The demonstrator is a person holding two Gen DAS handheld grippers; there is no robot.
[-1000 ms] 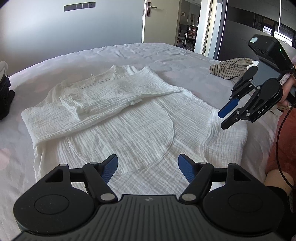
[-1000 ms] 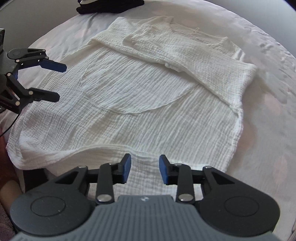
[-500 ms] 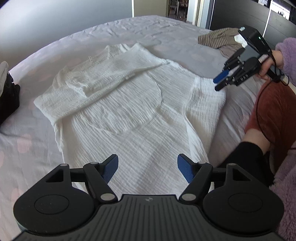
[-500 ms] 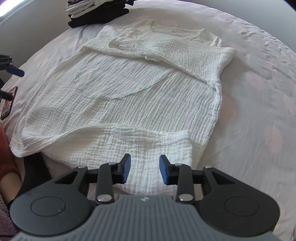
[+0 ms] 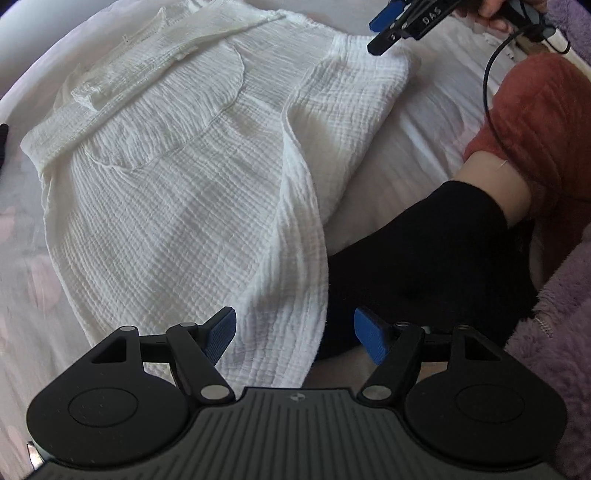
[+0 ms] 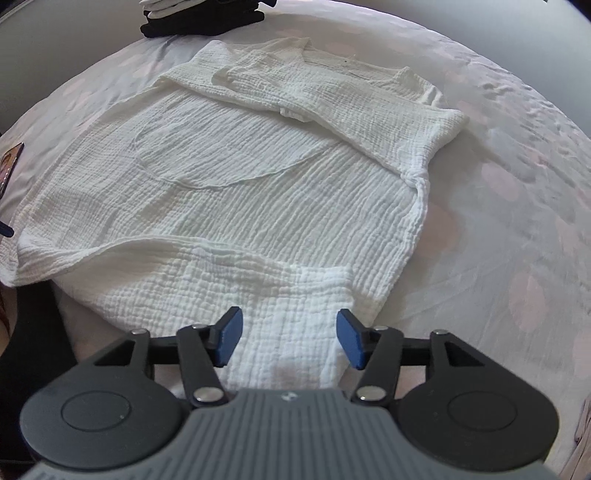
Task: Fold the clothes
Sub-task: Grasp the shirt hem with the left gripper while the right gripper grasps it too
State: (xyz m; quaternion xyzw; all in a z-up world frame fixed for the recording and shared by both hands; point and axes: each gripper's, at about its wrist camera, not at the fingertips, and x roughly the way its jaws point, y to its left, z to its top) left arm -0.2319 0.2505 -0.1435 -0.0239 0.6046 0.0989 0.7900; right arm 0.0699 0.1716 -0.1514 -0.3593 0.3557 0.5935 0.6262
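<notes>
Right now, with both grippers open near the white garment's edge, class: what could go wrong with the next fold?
1. The left gripper straddles the white garment edge beside a black sock; closing could pinch the sock too.
2. The right gripper hovers over a doubled flap; it might catch one layer only.
3. The folded sleeve could slip loose.

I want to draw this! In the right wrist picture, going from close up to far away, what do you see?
Right tool, open → white crinkly garment spread on the bed → its folded sleeve → stack of dark and white clothes at the far edge.
</notes>
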